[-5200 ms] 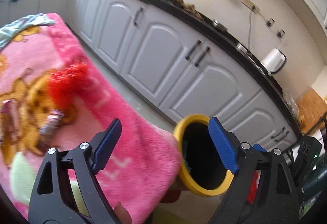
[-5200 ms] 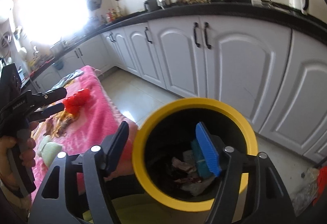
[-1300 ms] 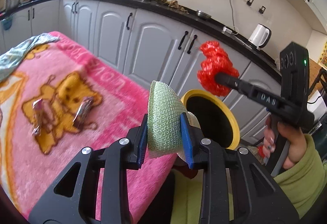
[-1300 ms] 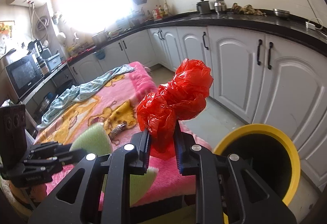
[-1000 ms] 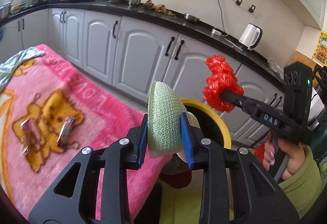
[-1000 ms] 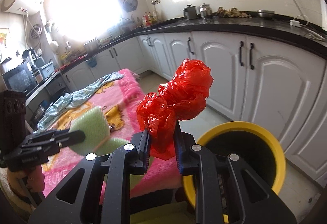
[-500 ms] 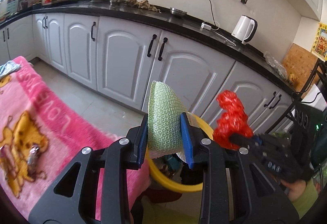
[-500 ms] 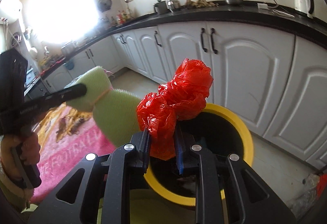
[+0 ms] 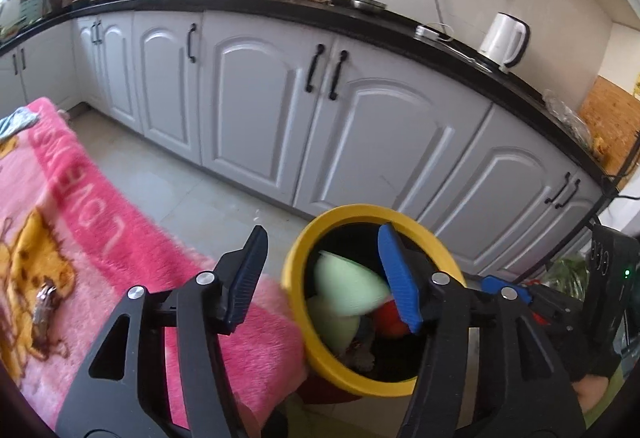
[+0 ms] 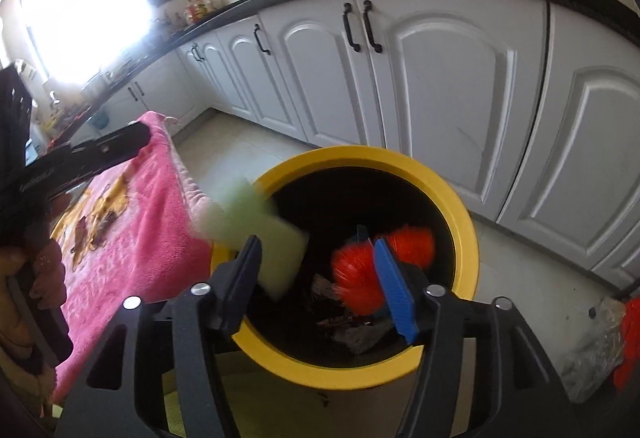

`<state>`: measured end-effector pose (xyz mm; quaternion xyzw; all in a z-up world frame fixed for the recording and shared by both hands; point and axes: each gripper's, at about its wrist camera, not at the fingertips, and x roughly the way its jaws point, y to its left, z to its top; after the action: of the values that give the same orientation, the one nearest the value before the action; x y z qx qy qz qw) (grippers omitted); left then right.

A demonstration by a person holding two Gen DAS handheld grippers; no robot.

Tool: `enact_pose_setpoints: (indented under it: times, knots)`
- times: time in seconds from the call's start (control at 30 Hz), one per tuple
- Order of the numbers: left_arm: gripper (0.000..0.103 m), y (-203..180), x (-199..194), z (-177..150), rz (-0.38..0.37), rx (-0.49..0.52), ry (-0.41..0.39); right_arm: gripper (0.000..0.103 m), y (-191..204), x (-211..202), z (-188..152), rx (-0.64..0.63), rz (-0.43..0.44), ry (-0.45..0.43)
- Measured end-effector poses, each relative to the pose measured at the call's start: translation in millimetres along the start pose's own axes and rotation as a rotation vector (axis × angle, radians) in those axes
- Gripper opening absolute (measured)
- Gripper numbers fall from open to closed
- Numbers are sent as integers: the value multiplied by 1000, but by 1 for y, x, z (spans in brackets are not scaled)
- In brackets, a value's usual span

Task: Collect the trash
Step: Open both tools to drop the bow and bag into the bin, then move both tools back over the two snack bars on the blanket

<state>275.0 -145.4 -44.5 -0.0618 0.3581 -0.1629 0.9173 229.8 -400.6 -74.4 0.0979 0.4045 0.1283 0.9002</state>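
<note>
A yellow-rimmed black bin [image 9: 296,258] [image 10: 468,238] stands on the floor beside the pink blanket. My left gripper [image 9: 324,278] is open and empty above the bin's near rim. A pale green foam net [image 9: 348,294] [image 10: 256,230], blurred, is dropping into the bin. My right gripper [image 10: 320,278] is open and empty over the bin. The red plastic bag [image 10: 380,262] [image 9: 390,320], blurred, is falling inside the bin onto other trash.
The pink blanket [image 9: 80,238] [image 10: 132,222] covers a surface at the left, with a small foil wrapper [image 9: 44,302] on it. White cabinets [image 9: 260,98] with a black counter run behind. A white kettle [image 9: 504,38] stands on the counter.
Both grippers have opened over the bin. The green foam net has left the left gripper and the red bag has left the right gripper; both are falling in.
</note>
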Motion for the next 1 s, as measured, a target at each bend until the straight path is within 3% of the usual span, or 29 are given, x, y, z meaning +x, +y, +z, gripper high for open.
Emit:
enact_pose_setpoints:
  times: [0.2, 0.37, 0.4, 0.47, 0.63, 1.0]
  knots:
    - [59, 31, -17, -5, 38, -52, -15, 59, 12, 2, 1, -18, 12, -2]
    - [65, 50, -35, -7, 55, -82, -38, 67, 30, -5, 4, -55, 19, -30]
    - [76, 54, -39, -8, 53, -91, -39, 70, 33, -8, 4, -61, 18, -39]
    - [88, 60, -47, -10, 55, -102, -48, 72, 40, -13, 5, -74, 19, -56]
    - [92, 71, -65, -15, 57, -122, -62, 83, 57, -26, 9, -105, 18, -100]
    - [92, 103, -112, -32, 114, -177, -110, 89, 98, -42, 11, -191, 35, -157]
